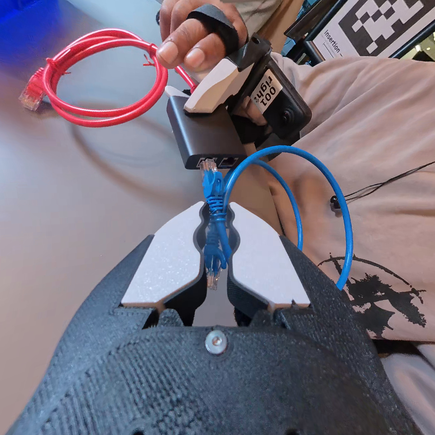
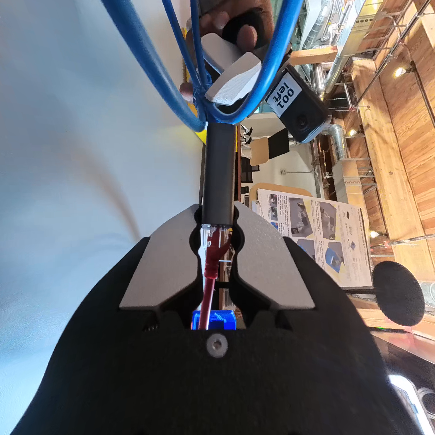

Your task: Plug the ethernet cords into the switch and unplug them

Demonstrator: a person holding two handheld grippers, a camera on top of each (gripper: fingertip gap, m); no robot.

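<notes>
Red cord (image 1: 108,77) was already plugged into the switch (image 1: 202,134), which the right gripper (image 2: 217,211) clamped; left gripper (image 1: 215,211), closed on the blue cord (image 1: 213,188), had its plug at 1 port, not seated.

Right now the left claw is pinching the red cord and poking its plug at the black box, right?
Not quite: the left wrist view shows the left claw pinching the blue cord, not the red one, with its plug at a port of the black box. The red cord is elsewhere.
</notes>
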